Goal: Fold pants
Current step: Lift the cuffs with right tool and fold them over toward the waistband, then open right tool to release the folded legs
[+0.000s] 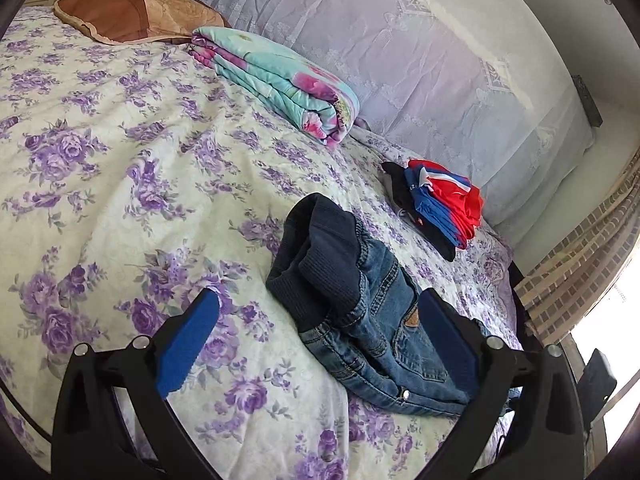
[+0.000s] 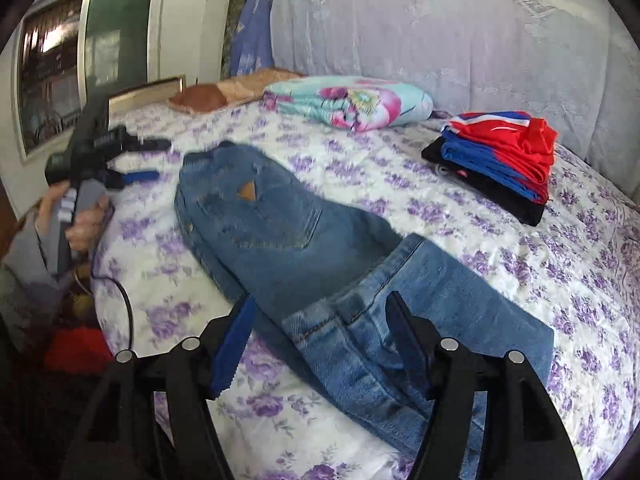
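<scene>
Blue jeans point(image 2: 288, 236) lie on the flowered bedspread point(image 2: 440, 208), legs folded back toward the near edge. In the left wrist view their dark ribbed waistband point(image 1: 320, 256) faces the camera and the denim point(image 1: 384, 344) runs toward the right finger. My left gripper point(image 1: 316, 304) is open, just short of the waistband, its right finger over the denim. It also shows in the right wrist view point(image 2: 156, 160), open, left of the waistband. My right gripper point(image 2: 320, 308) is open above the leg hems point(image 2: 360, 332), holding nothing.
A stack of folded red, blue and black clothes point(image 2: 500, 164) sits at the far right. A folded turquoise quilt point(image 2: 348, 102) and a brown pillow point(image 1: 132, 16) lie by the lace-covered headboard point(image 2: 440, 32). A cable point(image 2: 120, 292) hangs off the bed's left edge.
</scene>
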